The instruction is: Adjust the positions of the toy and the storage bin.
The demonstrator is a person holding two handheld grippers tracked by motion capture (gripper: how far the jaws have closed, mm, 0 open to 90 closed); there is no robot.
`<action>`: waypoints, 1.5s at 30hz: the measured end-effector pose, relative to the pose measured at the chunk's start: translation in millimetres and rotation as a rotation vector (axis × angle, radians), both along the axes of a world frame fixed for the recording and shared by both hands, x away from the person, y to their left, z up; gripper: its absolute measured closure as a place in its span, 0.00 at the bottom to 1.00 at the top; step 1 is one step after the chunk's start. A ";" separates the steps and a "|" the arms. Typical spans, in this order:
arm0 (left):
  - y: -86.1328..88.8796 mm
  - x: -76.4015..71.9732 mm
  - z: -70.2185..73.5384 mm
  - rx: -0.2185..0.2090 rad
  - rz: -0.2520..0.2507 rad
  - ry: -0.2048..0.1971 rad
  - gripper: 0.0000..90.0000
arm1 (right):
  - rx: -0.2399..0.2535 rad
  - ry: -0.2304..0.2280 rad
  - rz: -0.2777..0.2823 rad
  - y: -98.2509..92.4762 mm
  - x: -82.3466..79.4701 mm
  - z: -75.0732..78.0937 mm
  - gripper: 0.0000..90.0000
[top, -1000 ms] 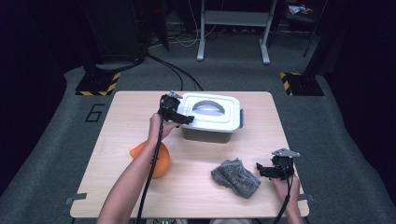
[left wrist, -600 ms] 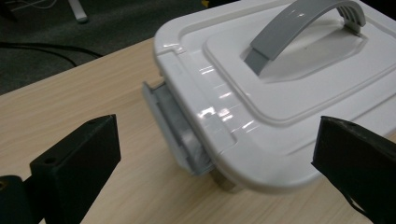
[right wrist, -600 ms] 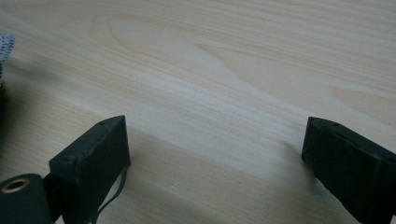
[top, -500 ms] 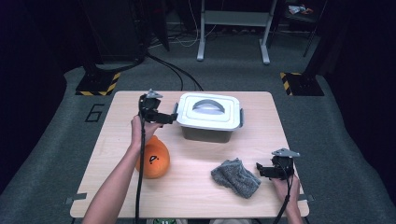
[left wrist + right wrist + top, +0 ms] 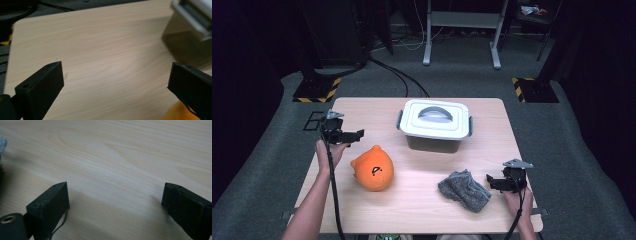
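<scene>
My left gripper [image 5: 357,135] hovers over the left part of the table [image 5: 377,107], left of the white lidded box [image 5: 435,125] and above the orange plush toy [image 5: 373,167]. Its jaws have just been opening and stand wide apart with nothing between them. In the left gripper view, the left gripper [image 5: 116,75] frames bare wood, with the box [image 5: 195,17] at top right and the plush [image 5: 175,112] at the bottom right. My right gripper [image 5: 492,182] rests near the front right, open, its jaws pointing at the grey cloth [image 5: 463,190]. In the right gripper view, the right gripper [image 5: 115,195] spans bare wood, with the cloth [image 5: 2,145] at the left edge.
The box has a grey handle [image 5: 435,113] on its lid and grey side latches. Dark carpet surrounds the table. Stands with yellow-black bases [image 5: 317,90] and a metal frame [image 5: 462,30] stand beyond the far edge.
My left gripper has moved from the box's left side out to the left and nearer the person. The plush now lies in full sight. The right gripper has stayed still.
</scene>
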State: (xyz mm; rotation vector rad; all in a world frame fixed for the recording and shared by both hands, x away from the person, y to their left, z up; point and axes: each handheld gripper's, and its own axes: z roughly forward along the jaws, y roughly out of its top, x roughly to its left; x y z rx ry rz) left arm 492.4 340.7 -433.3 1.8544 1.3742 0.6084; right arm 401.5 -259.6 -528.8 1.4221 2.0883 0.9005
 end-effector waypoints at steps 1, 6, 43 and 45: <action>4.8 -0.8 -5.9 -0.001 0.009 0.016 0.00 | 0.002 0.000 -0.001 0.3 -0.2 0.0 0.07; 20.5 -3.9 -34.6 0.024 0.038 0.060 0.00 | 0.001 0.000 0.002 -0.2 0.0 0.1 0.07; 27.4 -18.9 -97.8 0.078 0.040 0.072 0.00 | 0.138 -0.044 0.096 21.5 55.0 84.2 0.17; 27.5 -18.8 -97.9 0.076 0.041 0.073 0.00 | 0.151 -0.046 0.097 24.6 63.6 90.4 0.19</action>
